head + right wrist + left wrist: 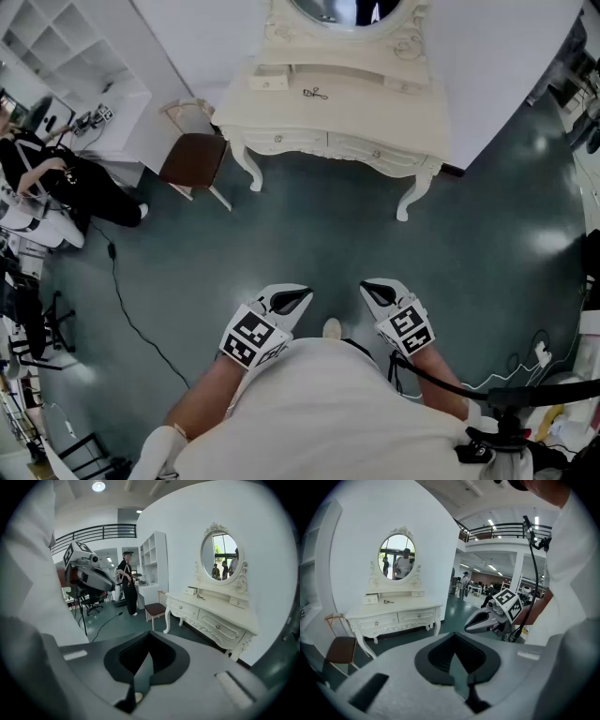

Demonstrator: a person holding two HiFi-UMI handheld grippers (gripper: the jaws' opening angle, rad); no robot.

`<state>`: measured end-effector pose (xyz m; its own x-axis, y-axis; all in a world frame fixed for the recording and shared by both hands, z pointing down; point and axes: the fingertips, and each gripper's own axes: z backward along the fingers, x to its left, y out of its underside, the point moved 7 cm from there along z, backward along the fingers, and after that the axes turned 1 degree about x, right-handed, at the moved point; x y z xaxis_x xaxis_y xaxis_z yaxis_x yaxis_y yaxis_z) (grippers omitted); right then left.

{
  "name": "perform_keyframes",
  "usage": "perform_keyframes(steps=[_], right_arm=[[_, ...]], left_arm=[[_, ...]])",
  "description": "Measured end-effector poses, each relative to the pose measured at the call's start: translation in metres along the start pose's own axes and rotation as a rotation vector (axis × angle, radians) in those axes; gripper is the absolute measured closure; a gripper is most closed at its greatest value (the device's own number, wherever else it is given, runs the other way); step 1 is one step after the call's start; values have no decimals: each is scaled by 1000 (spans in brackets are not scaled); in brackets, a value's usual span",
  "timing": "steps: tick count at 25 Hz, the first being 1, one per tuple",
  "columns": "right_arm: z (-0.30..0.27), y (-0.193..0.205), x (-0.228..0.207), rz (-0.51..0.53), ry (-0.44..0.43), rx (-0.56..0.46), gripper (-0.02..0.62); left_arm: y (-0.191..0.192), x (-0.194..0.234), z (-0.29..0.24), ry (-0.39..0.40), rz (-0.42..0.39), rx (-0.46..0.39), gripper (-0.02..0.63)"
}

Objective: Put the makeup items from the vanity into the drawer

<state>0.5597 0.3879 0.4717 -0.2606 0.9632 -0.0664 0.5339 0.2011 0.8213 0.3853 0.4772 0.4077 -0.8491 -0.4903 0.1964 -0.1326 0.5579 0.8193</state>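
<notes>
Cream-white and carved, the vanity counter (375,117) stands well apart from the person, its two front drawers (281,140) shut. One small dark makeup item (316,92) lies on top, near the little white box (269,82) at the back; it is too small to identify. The left hand-held gripper (298,296) and right hand-held gripper (373,291) hang close to the person's body, each with jaws pressed together on nothing. The task looks unstarted. As I judge it, the black cable (131,300) on the floor or the brown-seated chair (192,159) beside the counter could catch a foot on approach, and so slight an item could skid away from a clumsy pinch
</notes>
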Motion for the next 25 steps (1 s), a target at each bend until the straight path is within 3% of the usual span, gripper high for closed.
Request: perform_keyframes(steps=[15,17,19,25], right_arm=[[-7,-2,2,5,-13,15,594],[-14,-7,-4,0,-1,11,593],[-28,-12,-12,-5,-3,10,553],[-86,-35,-53,-8,16,36,551]], left_arm=[[10,7,15,-39,80,-28,603],[10,18,13,-40,90,-32,603],[7,37,8,-35,99,-43,603],[-4,114,-20,2,85,-60,603]])
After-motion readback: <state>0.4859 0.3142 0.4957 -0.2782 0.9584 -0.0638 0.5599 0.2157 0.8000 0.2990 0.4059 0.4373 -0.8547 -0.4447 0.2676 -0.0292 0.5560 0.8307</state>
